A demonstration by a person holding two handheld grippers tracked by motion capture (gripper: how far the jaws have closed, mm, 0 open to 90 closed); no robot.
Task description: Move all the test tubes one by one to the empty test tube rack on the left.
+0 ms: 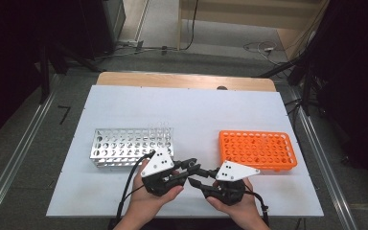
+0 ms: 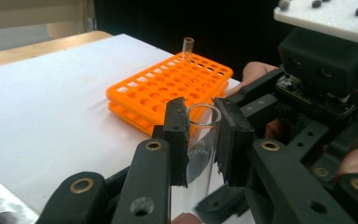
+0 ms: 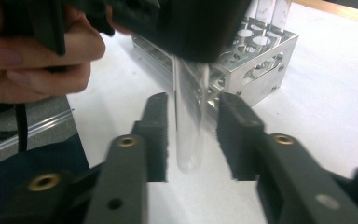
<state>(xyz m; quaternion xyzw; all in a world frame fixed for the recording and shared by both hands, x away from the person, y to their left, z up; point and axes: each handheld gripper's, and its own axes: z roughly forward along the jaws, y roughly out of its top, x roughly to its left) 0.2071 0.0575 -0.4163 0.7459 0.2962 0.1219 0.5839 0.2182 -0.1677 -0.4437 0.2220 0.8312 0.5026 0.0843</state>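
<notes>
Left gripper (image 1: 191, 167), seen from the high view, meets the right gripper (image 1: 199, 181) nose to nose in front of the gap between the silver rack (image 1: 132, 146) and the orange rack (image 1: 258, 149), near the front edge of the white table (image 1: 187, 110). The orange rack lies to the right of both grippers, nearer the right hand (image 1: 237, 211); the silver rack lies behind the left hand (image 1: 148, 201). The clear tube between the tips is too faint to make out from here.

From the left gripper view, the left gripper (image 2: 204, 140) is clenched on a glass test tube (image 2: 201, 140): both black pads press its sides just below the open rim. The tube's long axis runs upright between the pads. Beyond it sits the orange rack (image 2: 168, 88), with one more tube (image 2: 187, 47) standing in a far corner hole. The right gripper's body (image 2: 326, 79) looms close on the right.

From the right gripper view, the right gripper (image 3: 193, 135) is released: its pads stand clear on either side of the same test tube (image 3: 189, 121), which hangs down from the left gripper (image 3: 186, 28) above, rounded end lowest. The silver rack (image 3: 247, 70) lies just behind the tube. The tube rests with the left hand, so carrying it toward the orange rack looks like that hand's move.
</notes>
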